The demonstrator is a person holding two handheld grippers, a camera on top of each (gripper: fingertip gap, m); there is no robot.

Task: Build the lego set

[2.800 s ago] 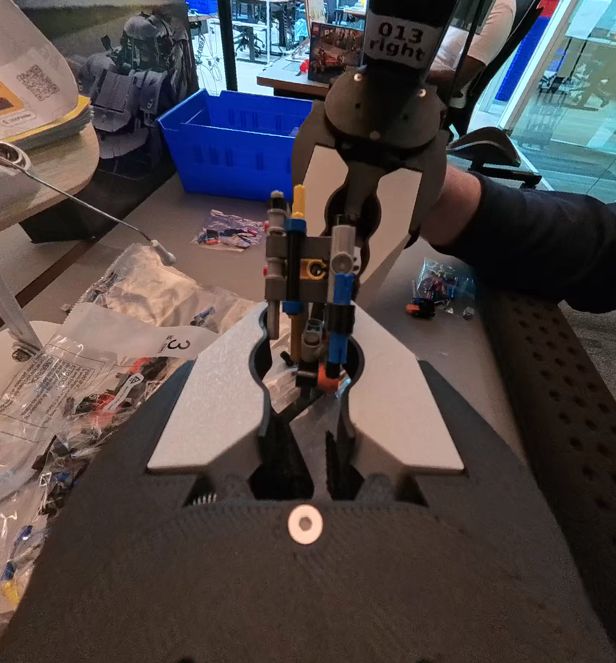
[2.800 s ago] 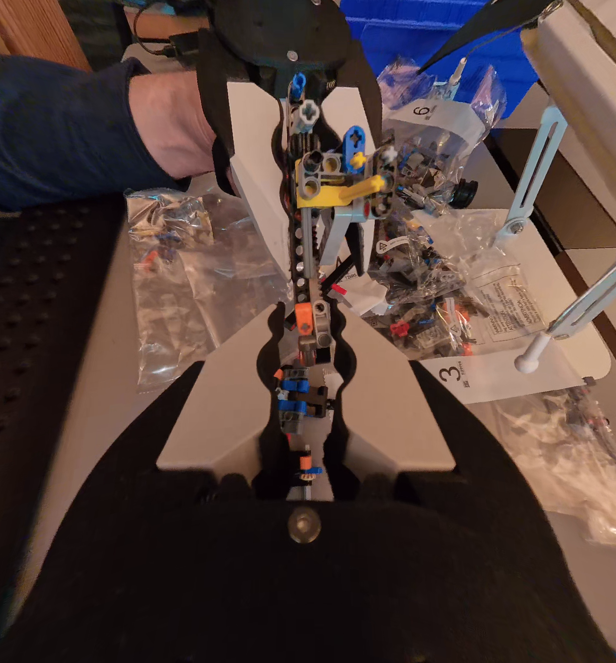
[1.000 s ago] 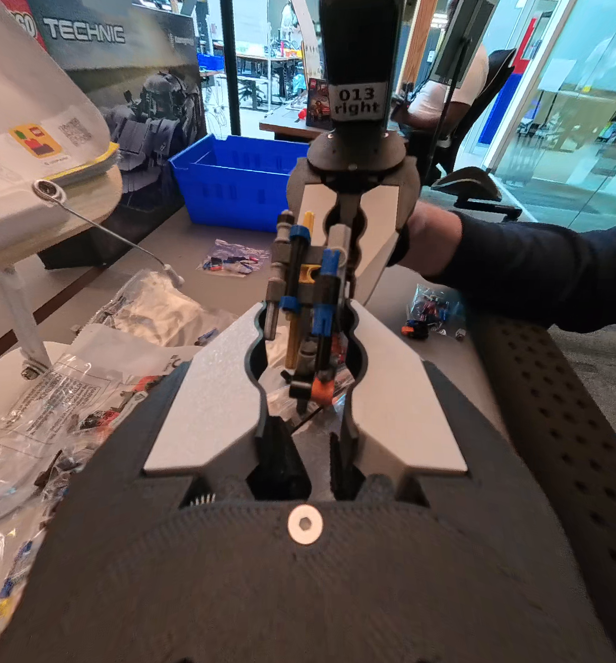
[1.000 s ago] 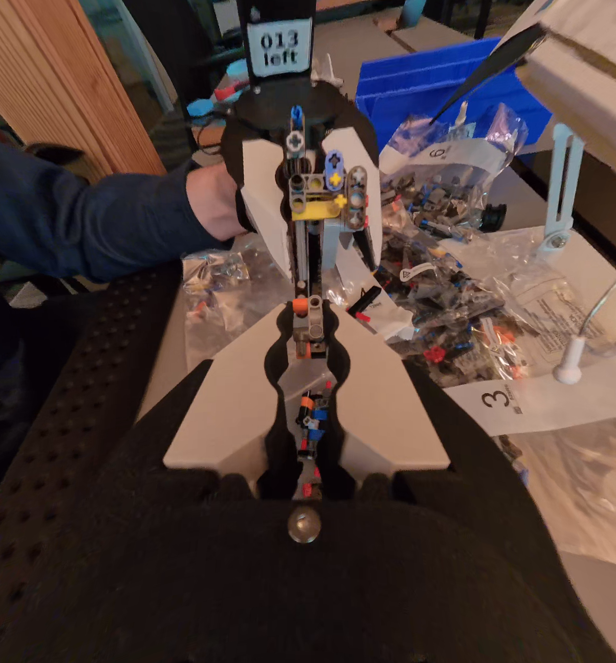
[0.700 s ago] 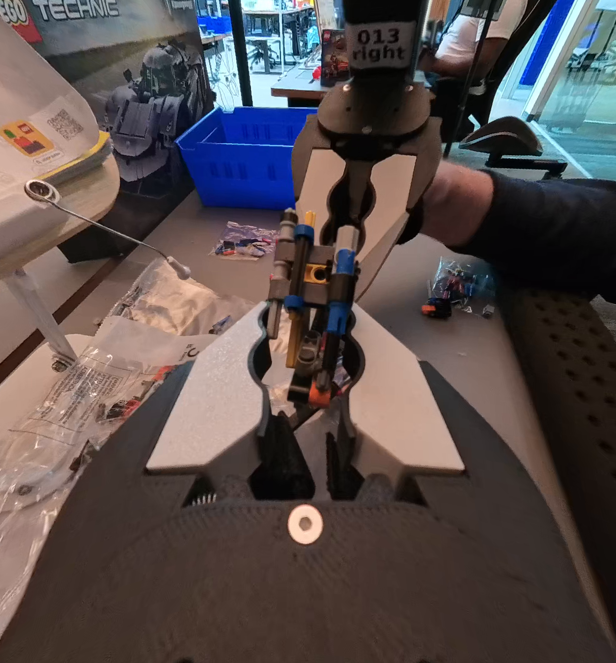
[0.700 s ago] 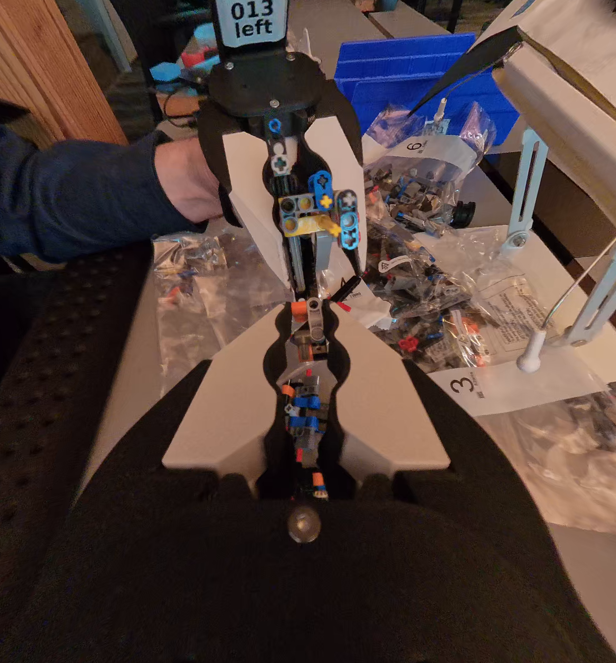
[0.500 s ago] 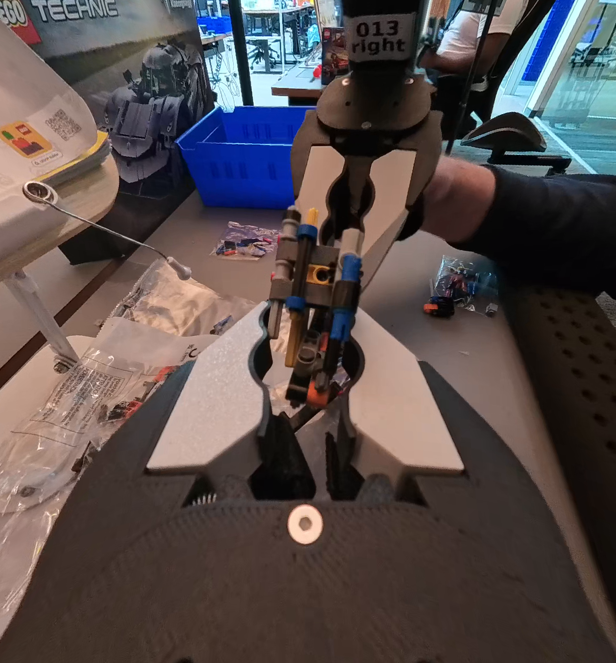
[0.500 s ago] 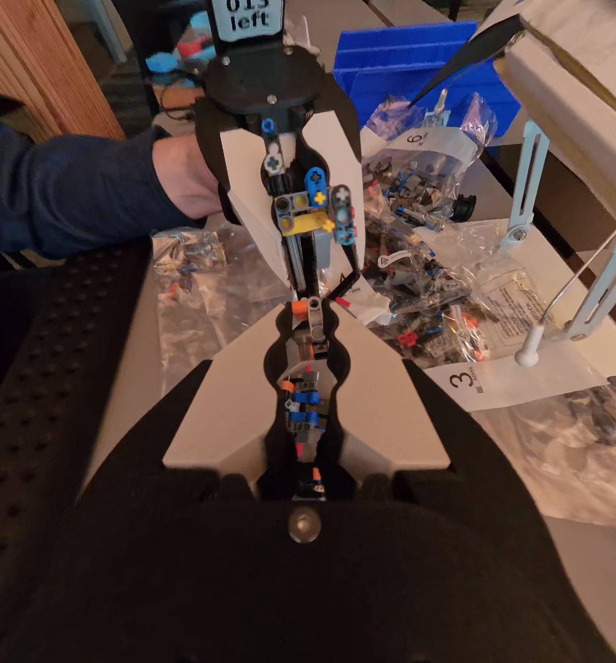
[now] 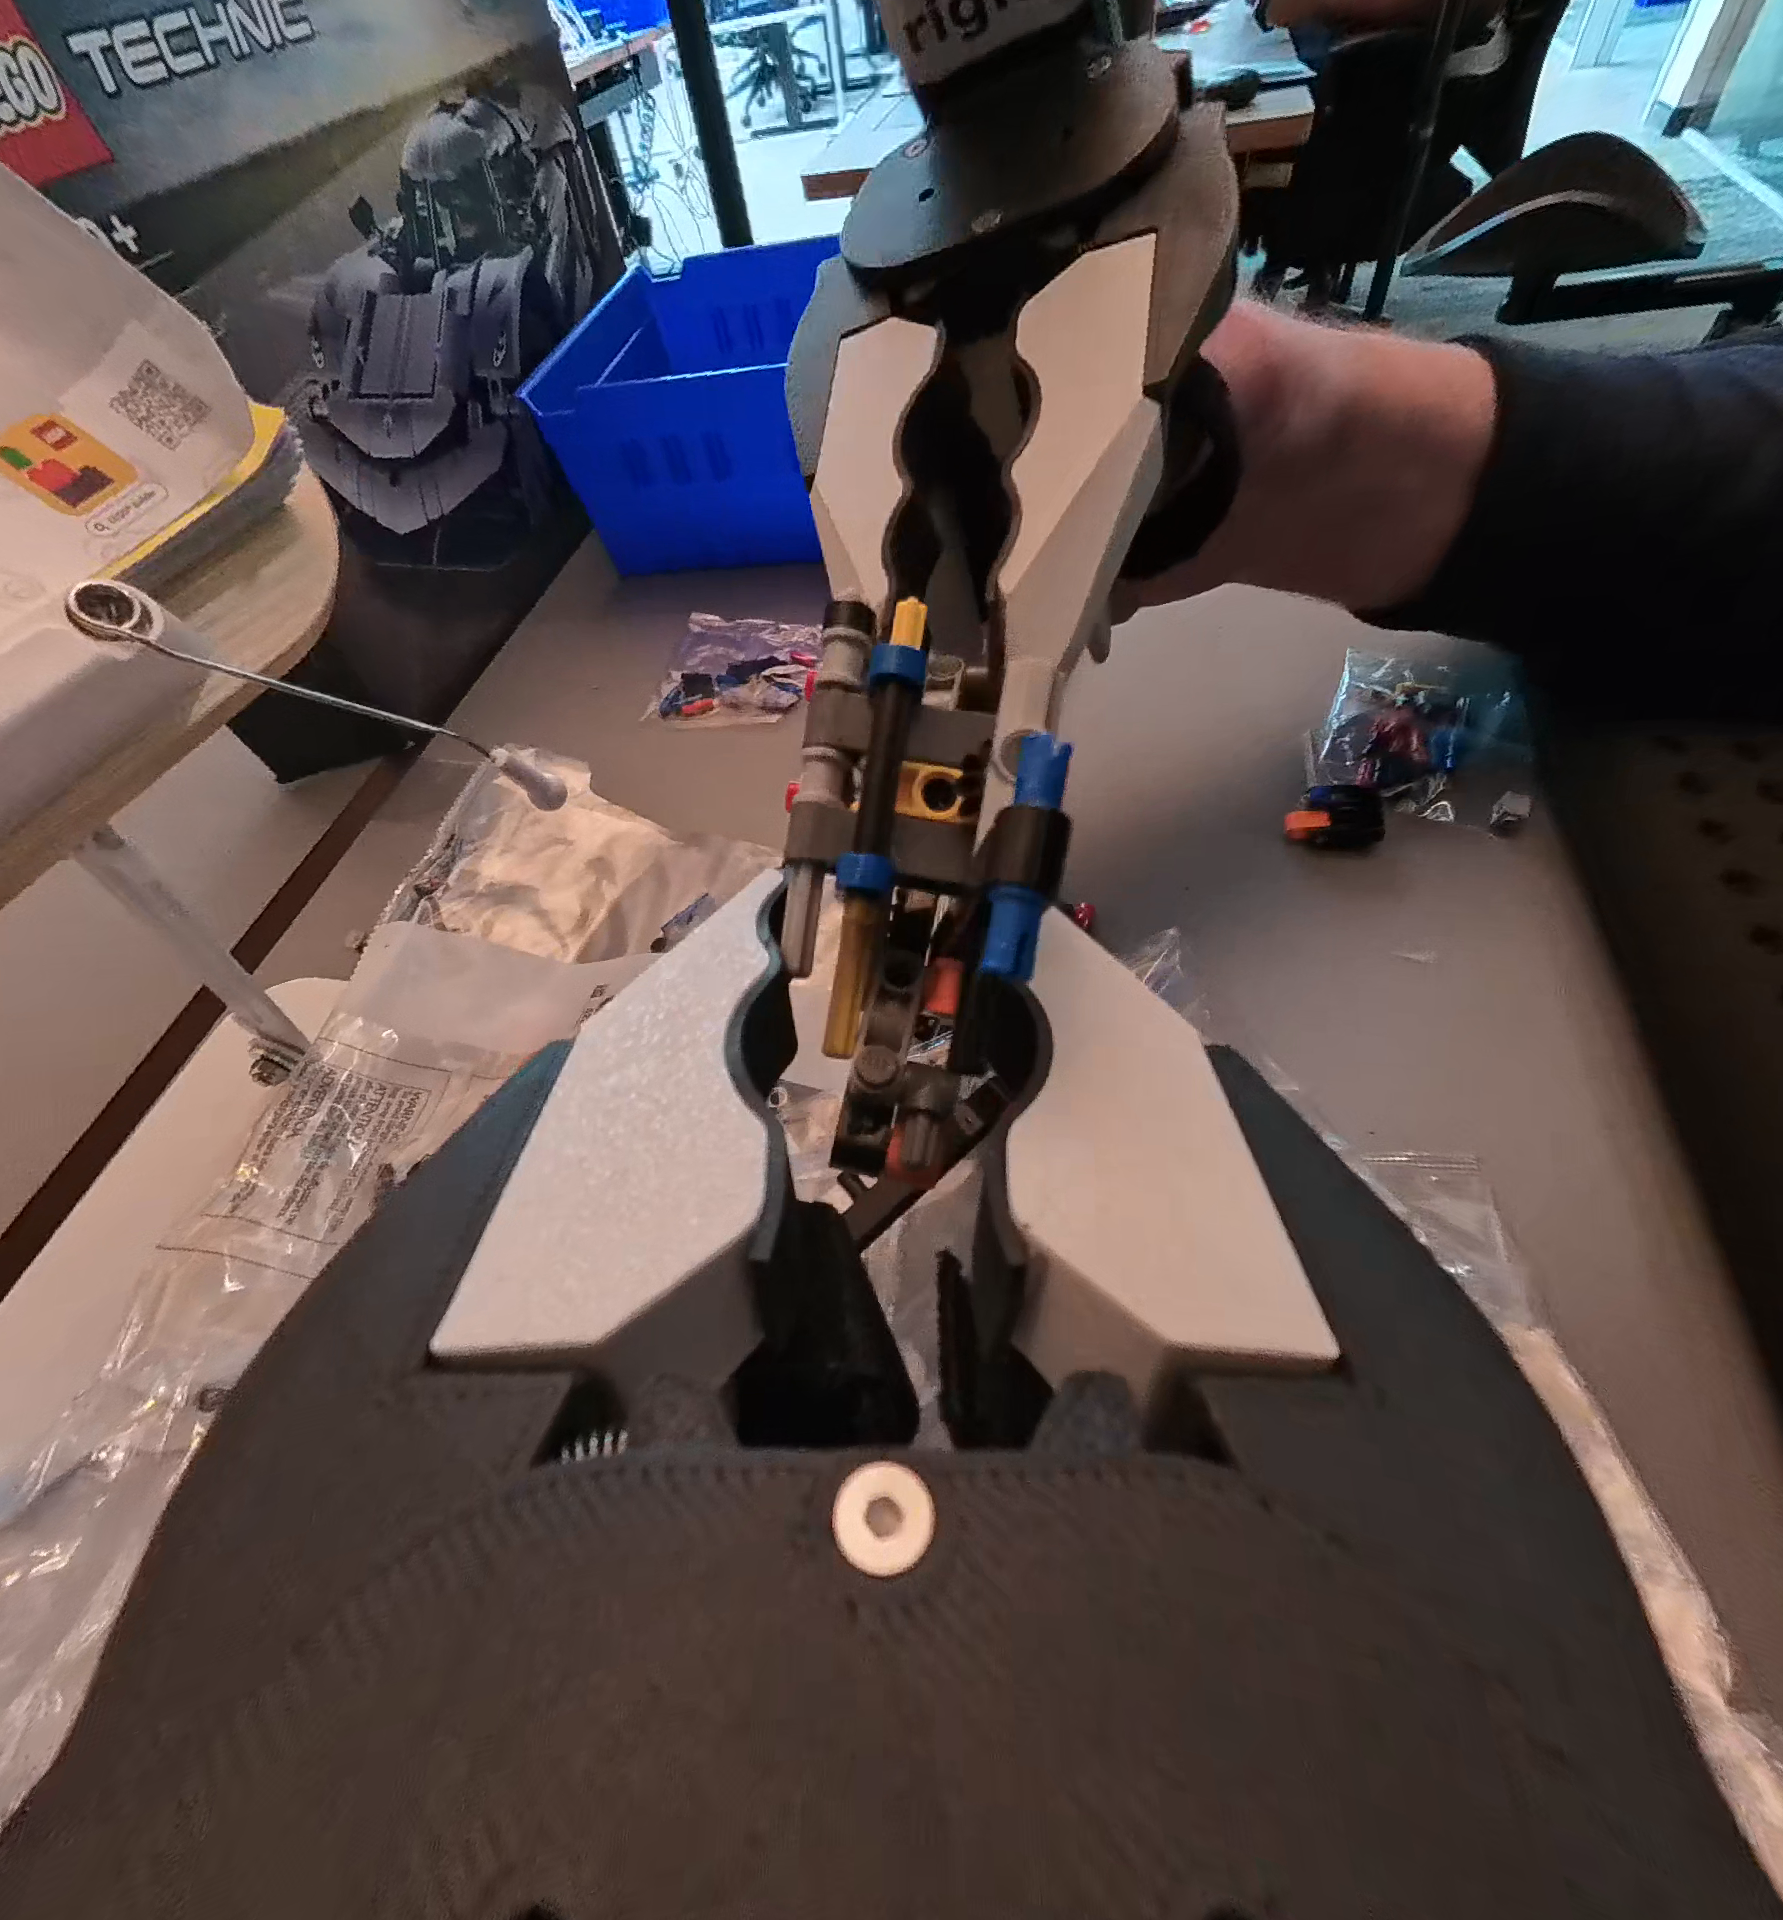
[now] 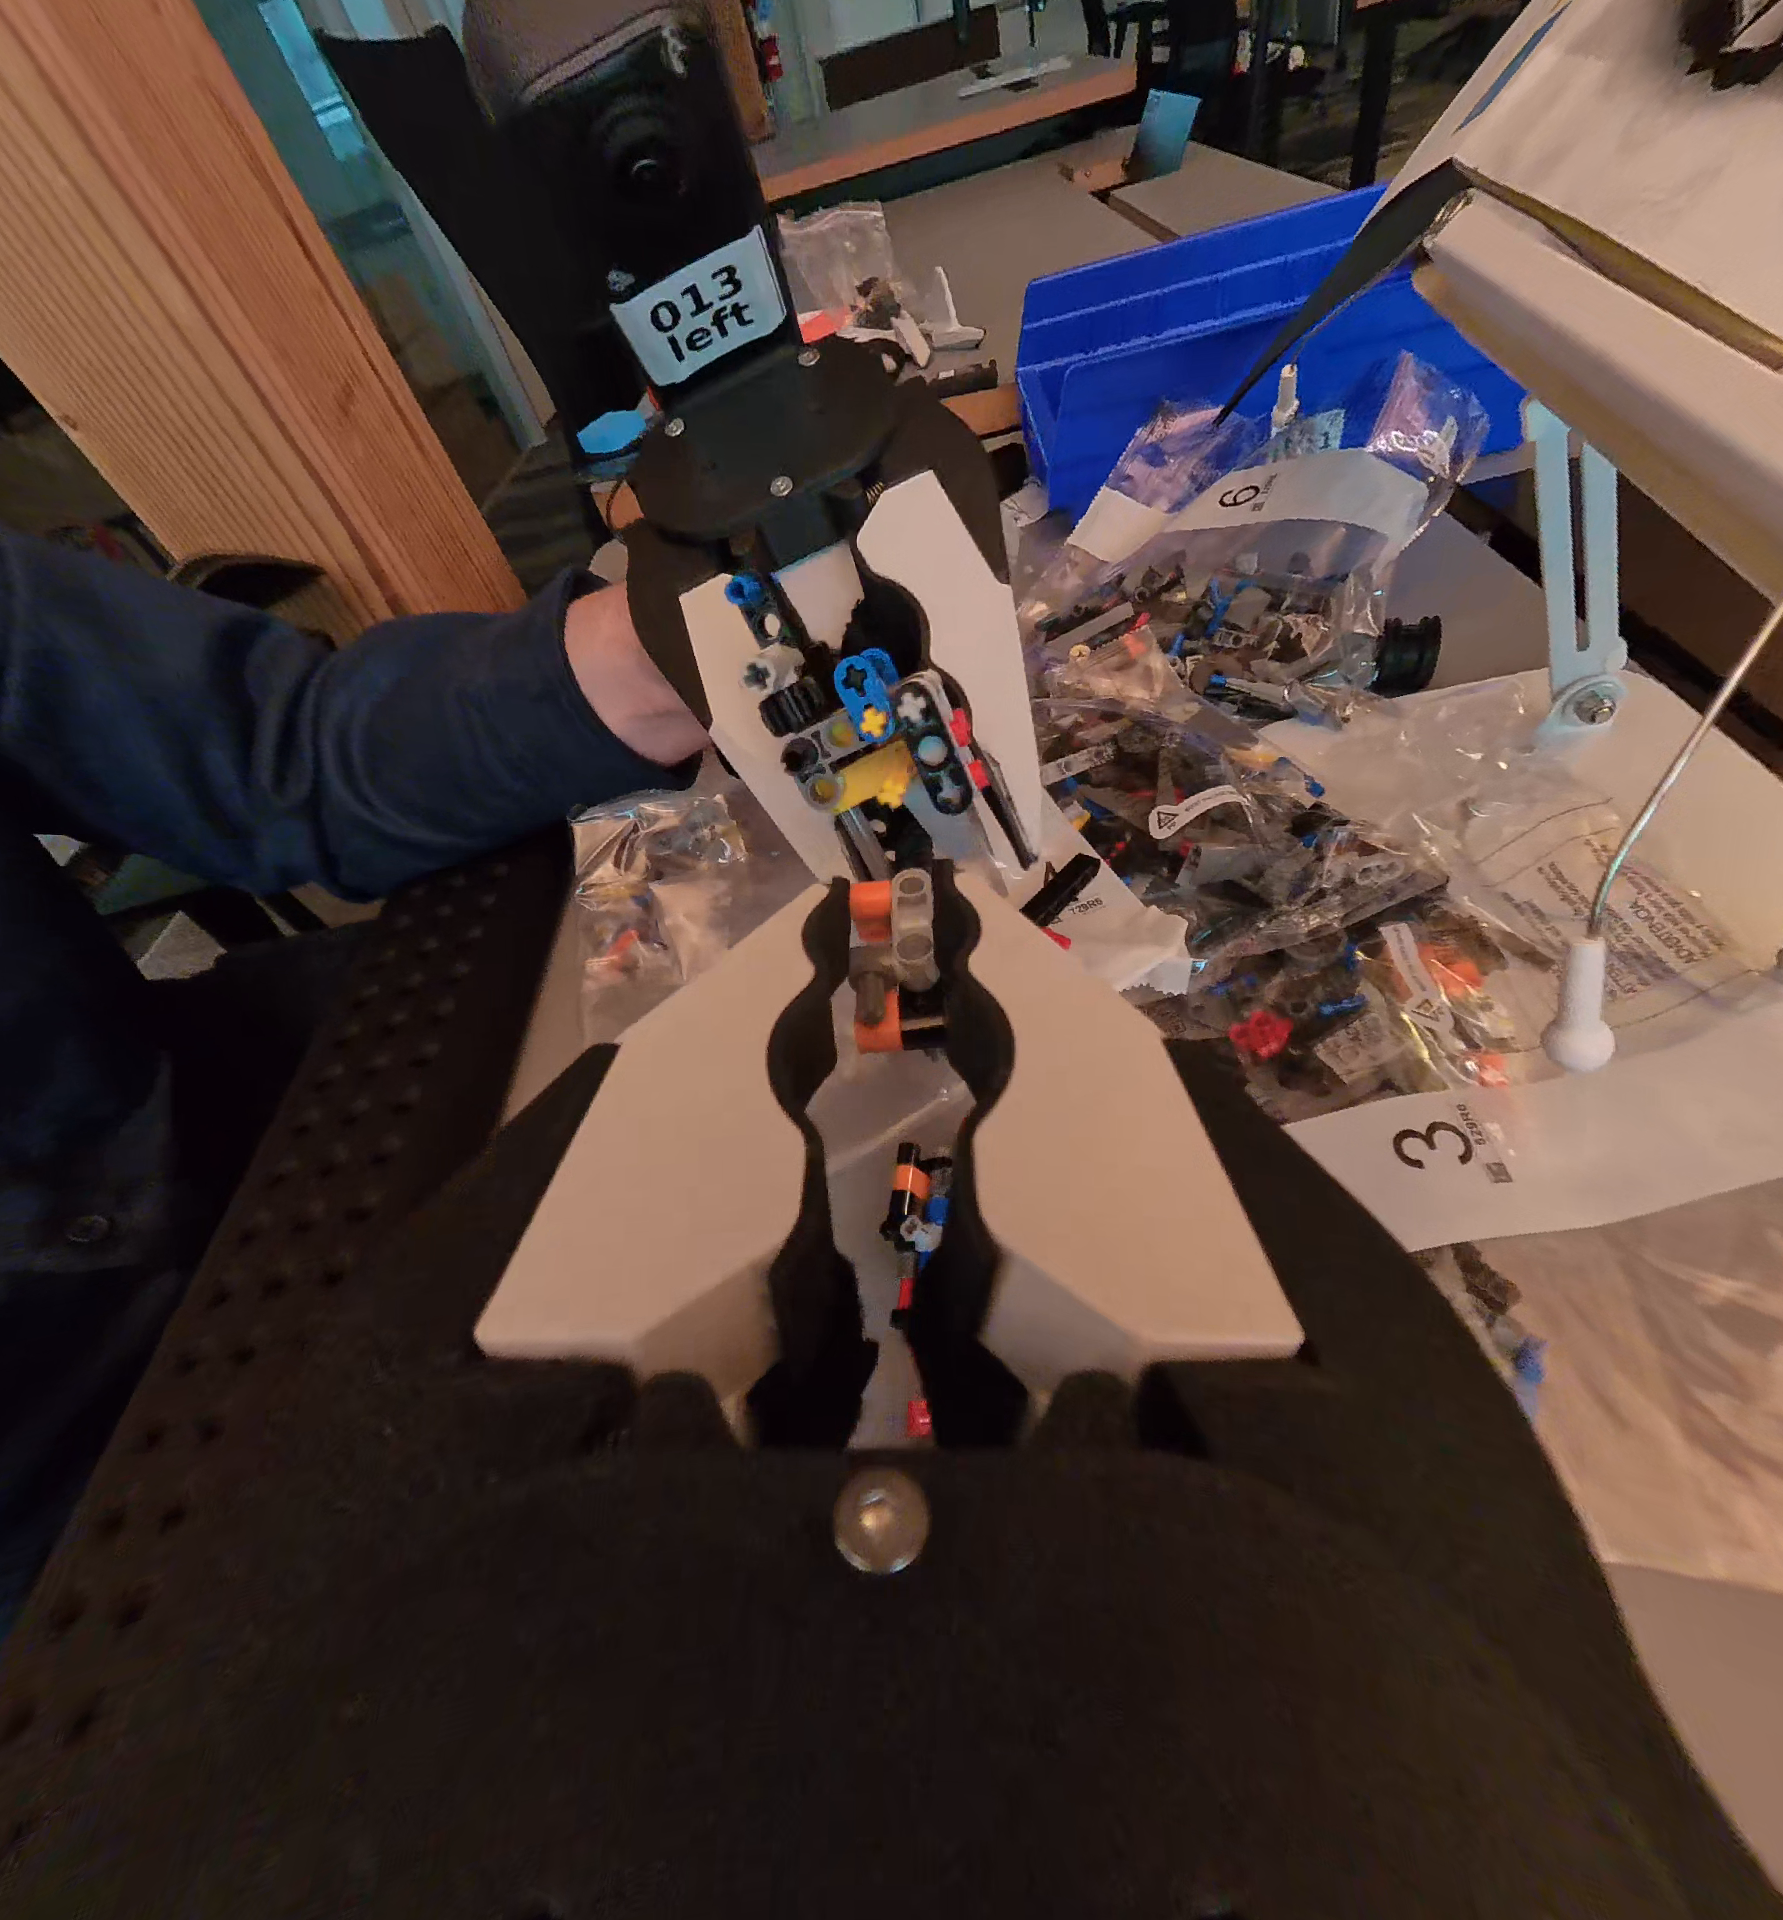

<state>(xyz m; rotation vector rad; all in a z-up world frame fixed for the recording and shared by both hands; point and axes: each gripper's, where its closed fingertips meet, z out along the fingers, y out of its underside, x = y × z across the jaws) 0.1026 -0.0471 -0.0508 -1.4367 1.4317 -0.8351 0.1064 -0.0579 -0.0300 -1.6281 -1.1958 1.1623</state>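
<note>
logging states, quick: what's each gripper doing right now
Left gripper: shut on the lego build.
Right gripper: shut on the same lego build's other end.

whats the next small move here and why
Probably ease the right gripper inward to press its orange-and-grey piece into the lego assembly. The left gripper grips that assembly, both are held above the table, and the piece already meets its end.

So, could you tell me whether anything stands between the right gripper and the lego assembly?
Nothing visible does: the orange-and-grey end of the lego assembly sits between the fingertips of the right gripper, and the left gripper holds the other end.
</note>
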